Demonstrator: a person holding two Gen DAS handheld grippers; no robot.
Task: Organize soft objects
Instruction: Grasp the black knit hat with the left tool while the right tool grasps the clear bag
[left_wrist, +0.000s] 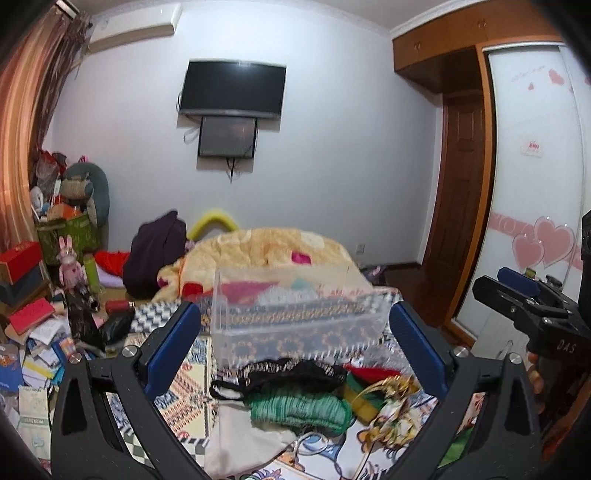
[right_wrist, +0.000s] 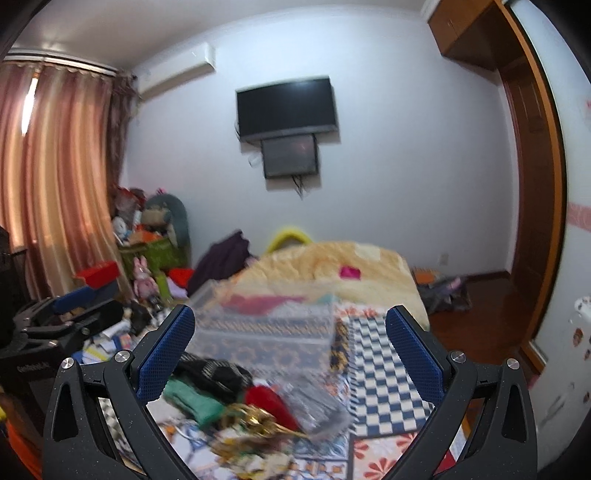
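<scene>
A heap of soft items lies on the patterned bed cover: a black lacy piece (left_wrist: 288, 374), a green knit piece (left_wrist: 299, 408), a white cloth (left_wrist: 243, 443), a red piece (left_wrist: 373, 373) and a gold floral scarf (left_wrist: 391, 413). Behind them stands a clear plastic box (left_wrist: 295, 306) holding folded cloths. My left gripper (left_wrist: 295, 332) is open and empty above the heap. My right gripper (right_wrist: 290, 345) is open and empty, with the black piece (right_wrist: 210, 373), green piece (right_wrist: 192, 400), red piece (right_wrist: 266, 400) and the box (right_wrist: 266, 325) ahead of it. The right gripper also shows in the left wrist view (left_wrist: 532, 295).
A yellow quilt (left_wrist: 266, 247) lies behind the box. A dark garment (left_wrist: 155, 254) and clutter of books, boxes and plush toys (left_wrist: 70, 258) fill the left side. A TV (left_wrist: 232, 90) hangs on the far wall. A wardrobe (left_wrist: 535, 166) stands at the right.
</scene>
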